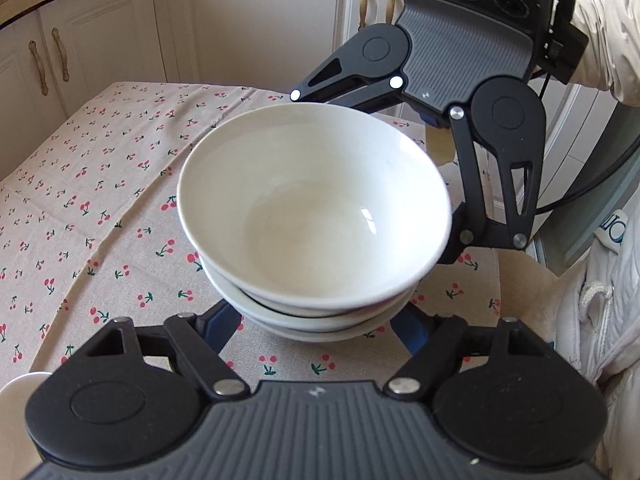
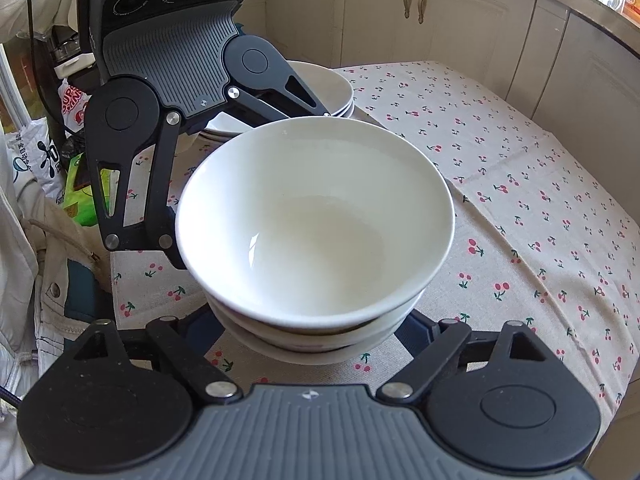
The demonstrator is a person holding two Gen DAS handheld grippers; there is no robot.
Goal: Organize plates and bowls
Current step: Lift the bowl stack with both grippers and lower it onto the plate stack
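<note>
Presently we find a stack of white bowls standing on the cherry-print tablecloth, with both tools brought in around it from opposite sides. The left gripper reaches in at the foot of the stack, its blue-tipped fingers passing to either side of the lowest bowl. The right gripper does the same from its own side. Each stands partly open, wide enough to straddle the stack.

We judge the step in hand to be the gripping of this stack with both tools, ready to shift it. A second stack of bowls stands further back on the cloth in the right wrist view, partly behind the left gripper, and it may be the destination; we cannot confirm that.

The next move, in our judgement, calls for even closure low on the stack and a level lift, since the upper bowls merely nest and could slide.

Matters not verified: the bowls hide the fingertips of both tools, so we cannot tell whether any pad touches or presses. The number of bowls appears to be three, but the lower rims are only partly seen. A white object at the left wrist view's lower edge is cut off and unidentified.
</note>
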